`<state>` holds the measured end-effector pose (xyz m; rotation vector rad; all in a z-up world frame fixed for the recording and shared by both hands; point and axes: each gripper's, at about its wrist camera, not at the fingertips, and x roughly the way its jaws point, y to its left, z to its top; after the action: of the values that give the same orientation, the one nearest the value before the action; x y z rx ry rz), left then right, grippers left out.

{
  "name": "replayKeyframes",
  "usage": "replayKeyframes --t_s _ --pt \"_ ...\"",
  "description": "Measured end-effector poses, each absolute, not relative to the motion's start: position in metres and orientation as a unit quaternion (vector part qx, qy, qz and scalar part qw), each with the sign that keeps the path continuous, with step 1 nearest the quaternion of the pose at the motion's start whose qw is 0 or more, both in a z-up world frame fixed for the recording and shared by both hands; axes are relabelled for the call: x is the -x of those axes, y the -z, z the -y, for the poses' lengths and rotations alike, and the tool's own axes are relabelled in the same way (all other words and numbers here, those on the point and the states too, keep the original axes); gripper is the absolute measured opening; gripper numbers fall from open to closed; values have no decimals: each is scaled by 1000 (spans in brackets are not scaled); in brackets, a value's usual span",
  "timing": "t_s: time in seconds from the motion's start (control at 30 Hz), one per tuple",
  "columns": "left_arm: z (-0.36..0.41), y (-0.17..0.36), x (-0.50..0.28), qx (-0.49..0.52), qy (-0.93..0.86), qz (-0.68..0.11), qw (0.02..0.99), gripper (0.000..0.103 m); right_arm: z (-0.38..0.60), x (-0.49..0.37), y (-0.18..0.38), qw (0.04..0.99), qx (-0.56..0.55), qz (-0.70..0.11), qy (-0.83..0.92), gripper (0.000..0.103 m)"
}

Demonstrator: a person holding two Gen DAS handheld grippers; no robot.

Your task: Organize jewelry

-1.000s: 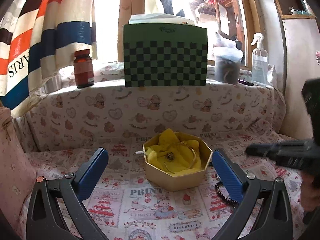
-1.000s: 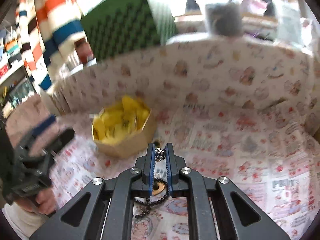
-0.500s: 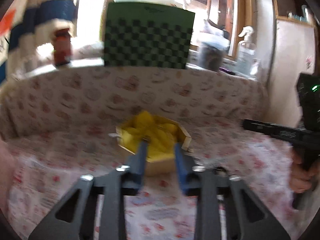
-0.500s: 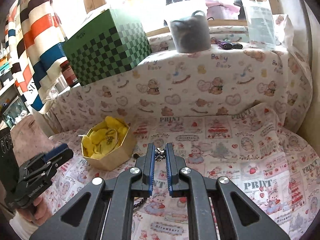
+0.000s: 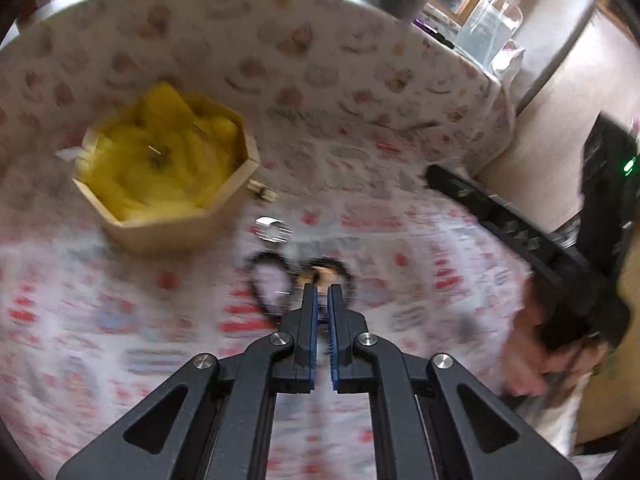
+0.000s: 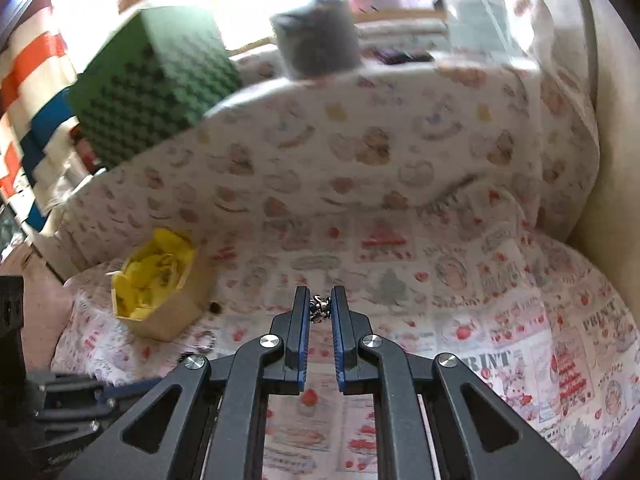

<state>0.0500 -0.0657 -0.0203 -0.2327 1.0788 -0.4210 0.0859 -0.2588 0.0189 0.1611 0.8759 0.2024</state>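
I am pinching a small silver charm (image 6: 320,307) in my right gripper (image 6: 320,304), right between the tips. My guess is it is very light, hard and a bit slippery, so it could pop out if I squeeze too softly. It is hanging above the cloth (image 6: 460,280), near the box (image 6: 160,300) but not over it.

My left gripper (image 5: 322,292) is hovering over a dark bead bracelet (image 5: 268,280) lying on the cloth. My left jaws are pressed nearly together, and I cannot see anything between them. The bracelet looks floppy, like a string of beads. I think grabbing one side of the loop is best, and it will dangle when lifted. A silver ring (image 5: 274,230) is lying just beside it, and a tiny piece (image 5: 262,192) is sitting by the box wall.

The box is open on top, with soft yellow paper (image 5: 160,160) inside and some jewelry already in it. There is lots of room above it for dropping things in. My two grippers are close together, so I am thinking they could bump. The cloth is climbing up like a wall behind the box.
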Motion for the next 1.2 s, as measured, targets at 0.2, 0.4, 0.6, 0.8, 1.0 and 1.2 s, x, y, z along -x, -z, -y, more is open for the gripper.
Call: replayKeyframes --t_s 0.2,0.4,0.6,0.8,1.0,1.2 --pt "91 19 -54 61 143 -509 847 5 267 -87 -15 896 -86 -427 -84 11" --pt "92 29 -69 72 146 -522 837 17 266 -86 -18 898 -81 -425 -82 11" --pt "91 38 -79 79 130 -533 833 17 268 -87 -17 896 -86 -429 -80 11" --pt "93 40 -82 65 126 -530 836 9 268 -87 -17 896 -87 -428 -79 11" --pt "93 26 -73 41 124 -514 848 8 269 -88 -18 896 -88 -429 -78 11" --pt "79 -10 -61 34 117 -470 874 8 268 -88 -16 895 -89 -429 -83 11"
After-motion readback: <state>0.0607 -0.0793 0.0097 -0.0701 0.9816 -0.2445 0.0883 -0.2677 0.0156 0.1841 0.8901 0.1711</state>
